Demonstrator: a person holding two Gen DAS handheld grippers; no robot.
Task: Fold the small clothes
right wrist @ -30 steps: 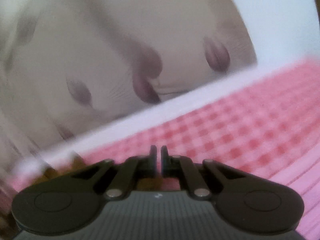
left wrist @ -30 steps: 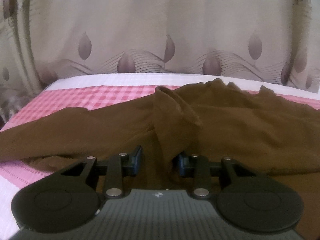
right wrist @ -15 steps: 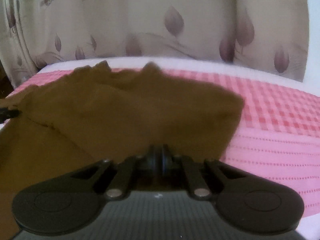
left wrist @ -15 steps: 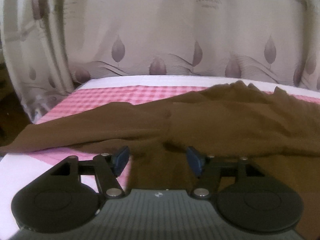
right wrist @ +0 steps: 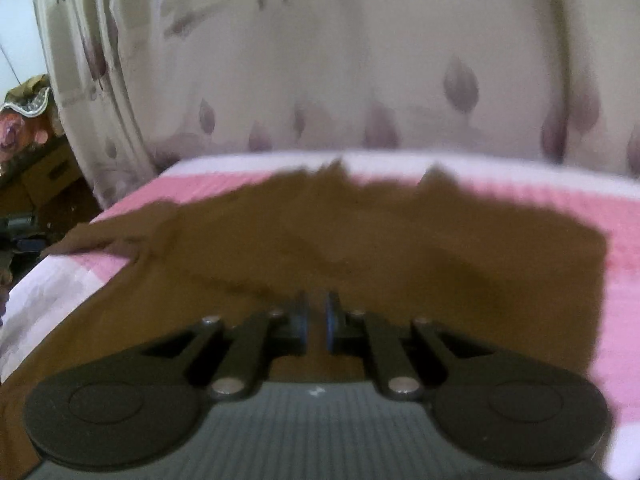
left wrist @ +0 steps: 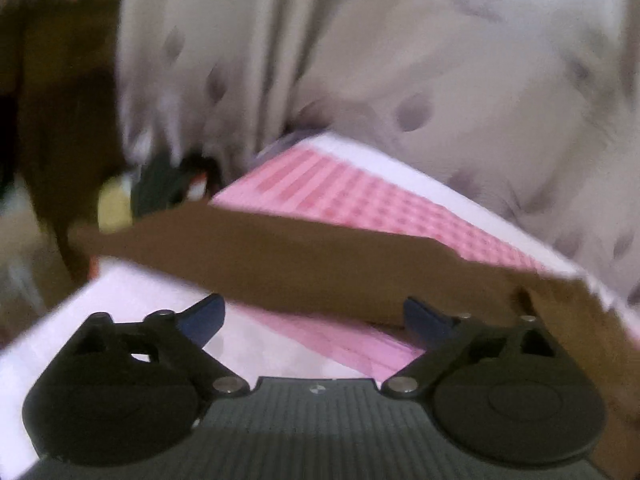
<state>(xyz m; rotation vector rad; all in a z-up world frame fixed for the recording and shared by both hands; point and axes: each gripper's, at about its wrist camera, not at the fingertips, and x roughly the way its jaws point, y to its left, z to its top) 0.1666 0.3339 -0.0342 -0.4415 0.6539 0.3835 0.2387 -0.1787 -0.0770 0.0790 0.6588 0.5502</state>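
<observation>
A brown garment (right wrist: 360, 248) lies spread on the pink checked bed cover (right wrist: 624, 248), one sleeve trailing to the left edge. My right gripper (right wrist: 316, 320) hovers over its near part, jaws almost together with a thin slit between the blue pads; whether cloth is pinched there is unclear. The left wrist view is blurred and tilted. In it the brown garment (left wrist: 320, 260) shows as a long sleeve-like strip running across the bed cover (left wrist: 360, 188). My left gripper (left wrist: 316, 316) is near the strip's front edge, its jaws opening wide with nothing between them.
A pale curtain (right wrist: 320, 60) with mauve leaf prints hangs just behind the bed; the curtain (left wrist: 400, 60) fills the left view's background too. Past the bed's left edge are a cardboard box (right wrist: 48, 172) and dark clutter (left wrist: 168, 184). White sheet borders the pink cover.
The left gripper has opened from a narrow gap to wide, letting go of the brown cloth, and swung left with a roll. The right gripper came over the garment and stayed nearly shut.
</observation>
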